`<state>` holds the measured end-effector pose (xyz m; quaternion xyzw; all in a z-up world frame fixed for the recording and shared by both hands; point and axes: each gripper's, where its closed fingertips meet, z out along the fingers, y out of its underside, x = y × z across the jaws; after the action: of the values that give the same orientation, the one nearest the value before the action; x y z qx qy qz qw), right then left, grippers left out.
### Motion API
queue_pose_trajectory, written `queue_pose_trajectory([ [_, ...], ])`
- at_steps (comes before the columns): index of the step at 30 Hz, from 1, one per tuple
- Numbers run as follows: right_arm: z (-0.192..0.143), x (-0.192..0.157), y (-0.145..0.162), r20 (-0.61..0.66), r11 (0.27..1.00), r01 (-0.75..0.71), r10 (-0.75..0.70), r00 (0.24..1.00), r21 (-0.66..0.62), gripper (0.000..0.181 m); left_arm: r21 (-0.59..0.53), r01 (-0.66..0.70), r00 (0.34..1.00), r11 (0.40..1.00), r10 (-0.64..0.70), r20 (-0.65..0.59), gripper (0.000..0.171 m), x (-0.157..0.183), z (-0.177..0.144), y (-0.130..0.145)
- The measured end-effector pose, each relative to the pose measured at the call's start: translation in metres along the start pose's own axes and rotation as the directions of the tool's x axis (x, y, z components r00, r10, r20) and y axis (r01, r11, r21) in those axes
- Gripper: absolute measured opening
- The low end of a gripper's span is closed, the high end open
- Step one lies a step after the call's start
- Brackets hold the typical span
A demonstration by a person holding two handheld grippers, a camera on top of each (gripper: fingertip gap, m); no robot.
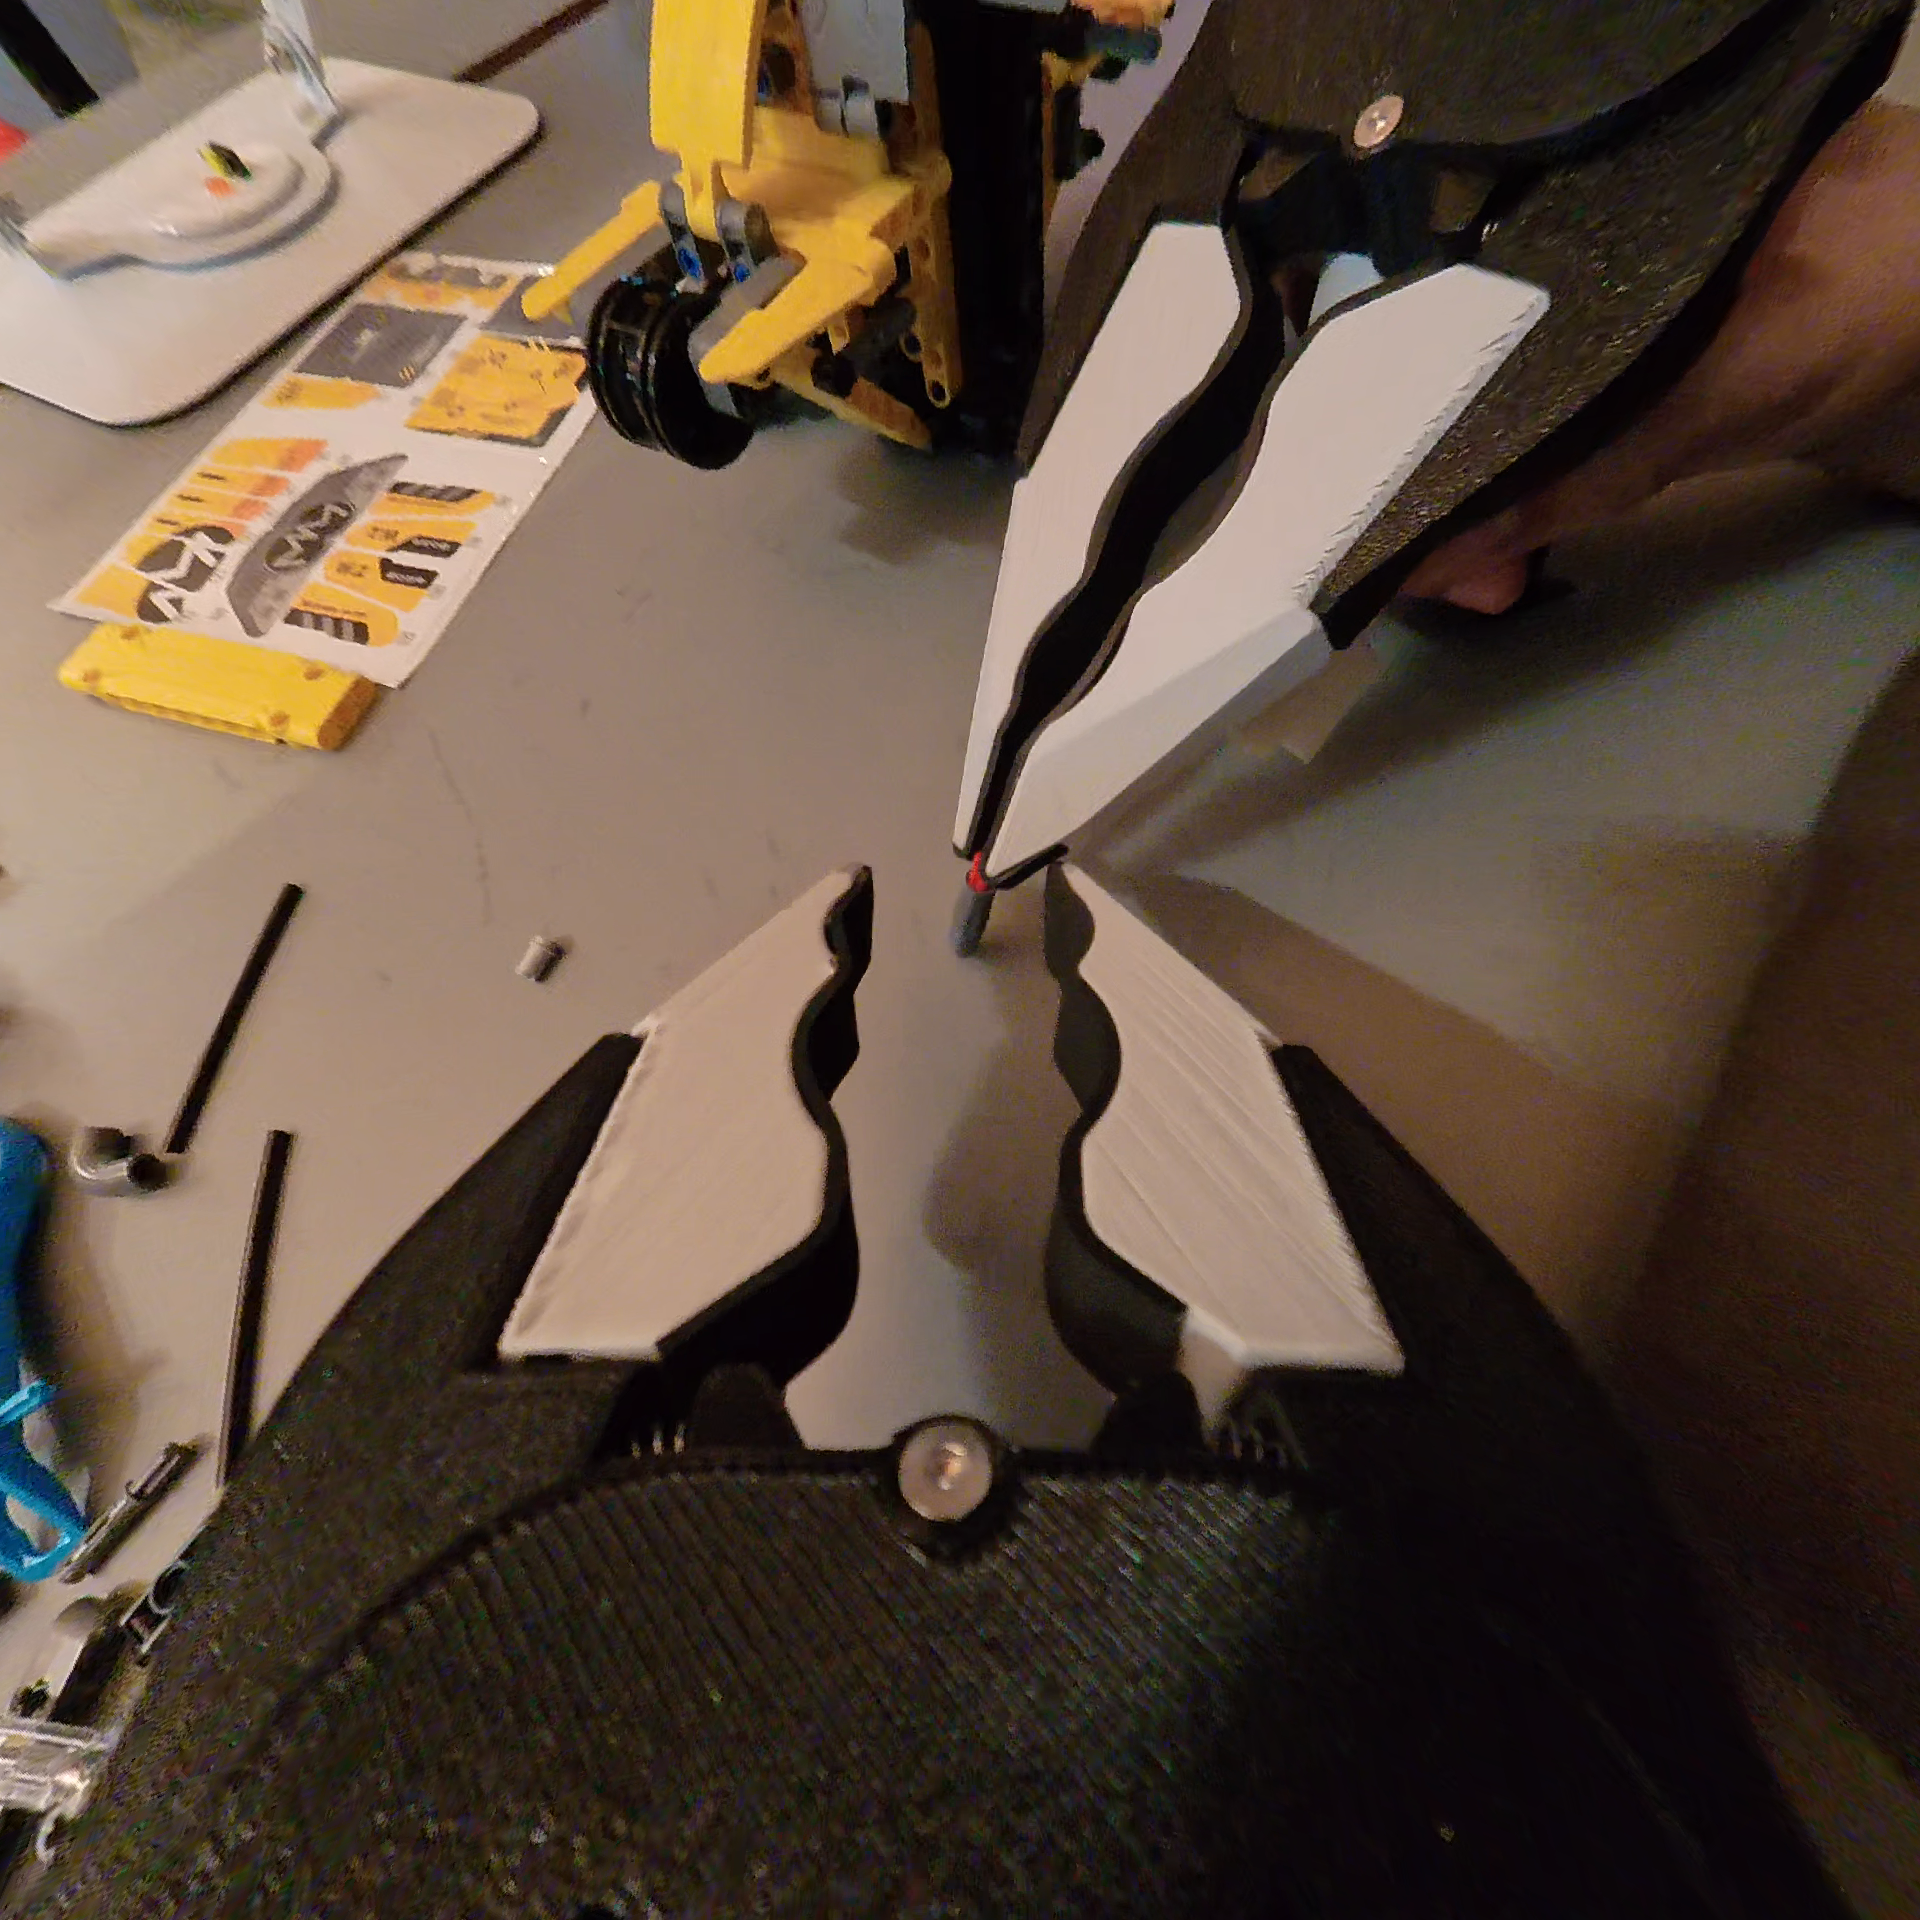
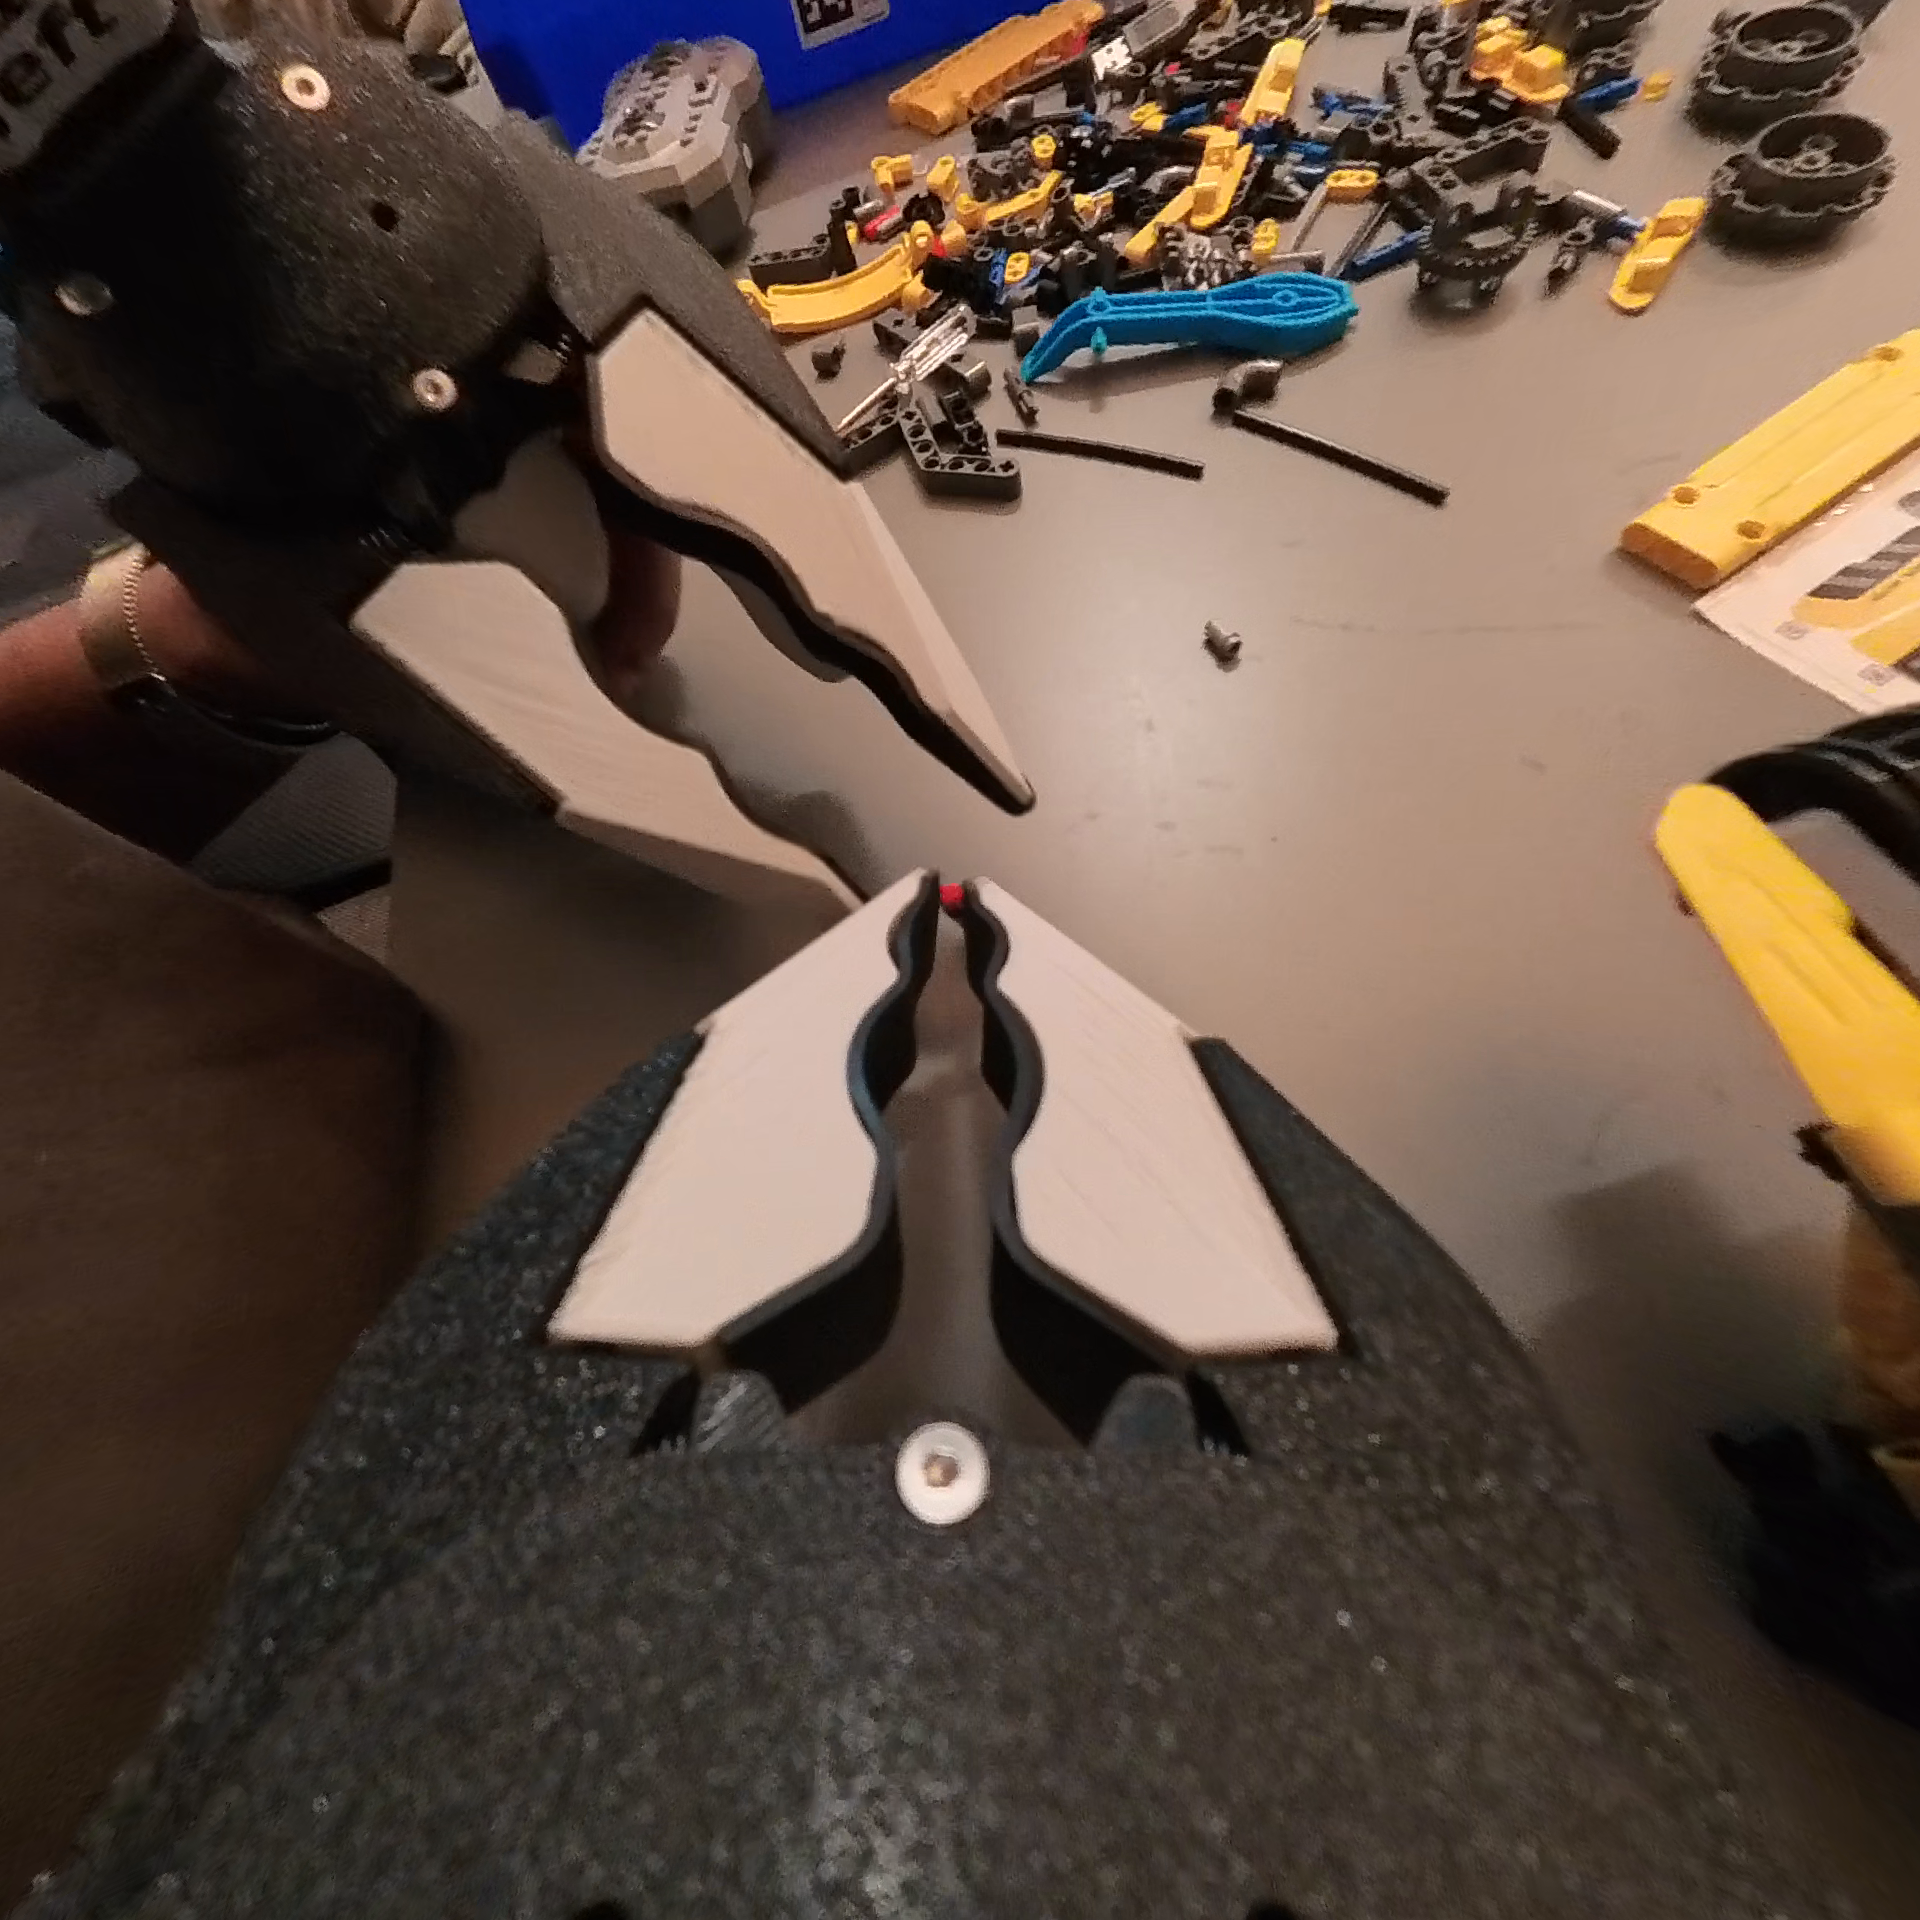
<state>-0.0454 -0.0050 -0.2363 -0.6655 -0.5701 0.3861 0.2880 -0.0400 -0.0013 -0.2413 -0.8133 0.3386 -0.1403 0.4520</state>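
My right gripper (image 2: 949, 904) is shut on a small pin, red at the top (image 2: 949, 896) and grey below (image 1: 966, 925). In the left wrist view the right gripper (image 1: 1003, 862) comes down from the upper right and holds the pin upright, its grey end at or just above the grey table (image 1: 675, 727). My left gripper (image 1: 961, 894) is open and empty, with its fingertips on either side of the pin and not touching it. In the right wrist view the left gripper (image 2: 940, 847) reaches in from the upper left, just beyond the pin.
A yellow-and-black brick-built vehicle (image 1: 831, 260) stands behind the grippers. A sticker sheet (image 1: 343, 488), a yellow panel (image 1: 218, 686), two black axles (image 1: 234, 1018), a small grey bush (image 1: 540, 956) and a blue tool (image 2: 1195, 312) lie about. A pile of loose parts (image 2: 1195, 187) and tyres (image 2: 1797, 156) sit farther off. The table edge (image 1: 1507, 997) runs at the right. My two grippers' fingertips are within a few centimetres of each other.
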Motion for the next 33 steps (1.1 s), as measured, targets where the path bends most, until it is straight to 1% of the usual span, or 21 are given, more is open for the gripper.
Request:
queue_pose_trajectory([
  [3,0.001,-0.001,-0.002,0.001,1.000,-0.004,0.004,1.000,0.005,0.003,-0.032,0.005,1.000,0.999,-0.005,-0.008,0.030,0.001,0.003,0.004],
  [10,0.000,0.000,-0.006,0.014,0.999,-0.029,0.029,0.999,0.030,0.003,-0.050,0.018,1.000,0.999,-0.018,-0.015,0.005,0.001,0.003,0.007],
  [16,0.003,-0.001,-0.006,0.016,0.999,-0.022,0.022,1.000,0.035,0.004,-0.077,0.018,0.999,0.997,-0.021,-0.027,0.005,0.002,0.006,0.011],
  [22,0.003,0.005,-0.008,-0.030,0.999,-0.011,0.012,0.999,0.048,0.017,-0.085,0.055,0.997,0.995,-0.059,-0.051,0.005,0.001,0.007,0.011],
  [25,0.000,0.003,-0.011,-0.016,0.998,-0.007,0.008,1.000,0.069,0.024,-0.108,0.104,0.992,0.989,-0.110,-0.054,0.005,-0.002,0.008,0.014],
  [29,-0.003,0.003,-0.012,-0.017,0.996,-0.006,0.008,1.000,0.085,0.025,-0.113,0.147,0.985,0.983,-0.156,-0.074,0.005,-0.003,0.008,0.015],
  [33,-0.005,0.004,-0.013,-0.011,0.995,-0.014,0.015,1.000,0.098,0.025,-0.113,0.147,0.985,0.983,-0.155,-0.070,0.006,-0.003,0.008,0.015],
])
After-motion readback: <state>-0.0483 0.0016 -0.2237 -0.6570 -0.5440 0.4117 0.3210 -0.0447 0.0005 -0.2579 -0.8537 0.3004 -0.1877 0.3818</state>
